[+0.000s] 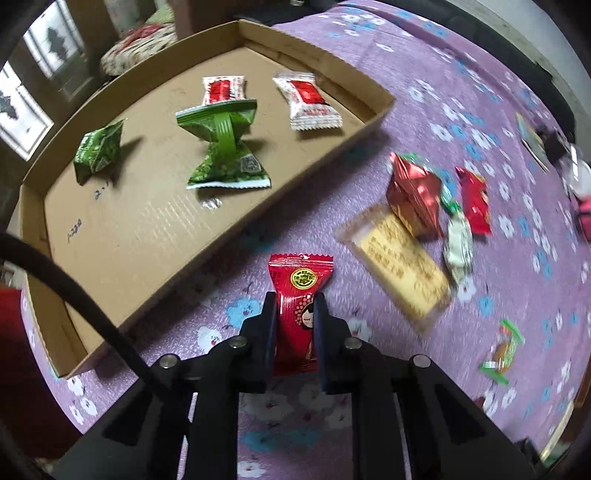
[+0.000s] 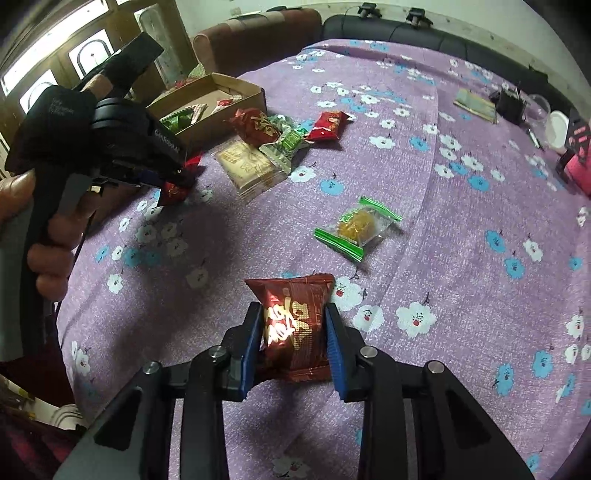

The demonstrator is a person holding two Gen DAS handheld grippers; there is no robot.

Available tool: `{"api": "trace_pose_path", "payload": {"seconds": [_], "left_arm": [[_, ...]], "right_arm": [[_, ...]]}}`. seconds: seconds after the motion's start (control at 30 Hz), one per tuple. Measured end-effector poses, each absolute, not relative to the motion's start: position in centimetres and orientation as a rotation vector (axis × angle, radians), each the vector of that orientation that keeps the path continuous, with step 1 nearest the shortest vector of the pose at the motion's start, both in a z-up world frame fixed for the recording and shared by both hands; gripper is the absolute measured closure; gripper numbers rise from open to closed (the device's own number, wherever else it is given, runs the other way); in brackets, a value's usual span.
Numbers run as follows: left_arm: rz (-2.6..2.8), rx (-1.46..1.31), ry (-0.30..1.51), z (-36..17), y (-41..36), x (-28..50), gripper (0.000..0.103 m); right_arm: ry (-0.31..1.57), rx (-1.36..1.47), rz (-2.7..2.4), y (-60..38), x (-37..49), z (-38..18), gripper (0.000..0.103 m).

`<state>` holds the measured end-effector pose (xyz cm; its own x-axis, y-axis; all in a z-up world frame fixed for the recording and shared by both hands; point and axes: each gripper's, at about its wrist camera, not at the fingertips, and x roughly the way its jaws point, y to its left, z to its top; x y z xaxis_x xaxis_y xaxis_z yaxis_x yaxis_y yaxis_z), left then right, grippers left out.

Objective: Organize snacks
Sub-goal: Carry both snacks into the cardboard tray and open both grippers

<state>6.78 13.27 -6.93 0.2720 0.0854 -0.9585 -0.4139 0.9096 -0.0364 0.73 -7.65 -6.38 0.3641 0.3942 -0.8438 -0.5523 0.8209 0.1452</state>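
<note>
My left gripper (image 1: 295, 321) pinches one red candy packet (image 1: 297, 310) just outside the cardboard tray (image 1: 258, 206); my right gripper (image 2: 293, 332) squeezes one dark red snack bag (image 2: 295, 325) against the cloth. The tray holds four packets: two green (image 1: 221, 147), two red-and-white (image 1: 310, 103). Loose near the tray lie one yellow biscuit pack (image 1: 402, 266), one big red pouch (image 1: 415, 195), one small red packet (image 1: 474, 201) and one green-edged sweet (image 2: 358, 227). Everything rests on a purple flowered cloth (image 2: 443, 258); a dark sofa (image 2: 424, 33) and windows (image 2: 88, 51) stand behind.
</note>
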Motion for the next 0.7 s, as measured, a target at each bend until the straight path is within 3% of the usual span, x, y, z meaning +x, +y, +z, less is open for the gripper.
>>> {"api": "trace_pose_path", "payload": {"seconds": [0.7], "left_arm": [[0.056, -0.232, 1.163, -4.9, 14.2, -1.9, 0.084]], "right_arm": [[1.015, -0.093, 0.663, -5.2, -0.3, -4.6, 0.072]]}}
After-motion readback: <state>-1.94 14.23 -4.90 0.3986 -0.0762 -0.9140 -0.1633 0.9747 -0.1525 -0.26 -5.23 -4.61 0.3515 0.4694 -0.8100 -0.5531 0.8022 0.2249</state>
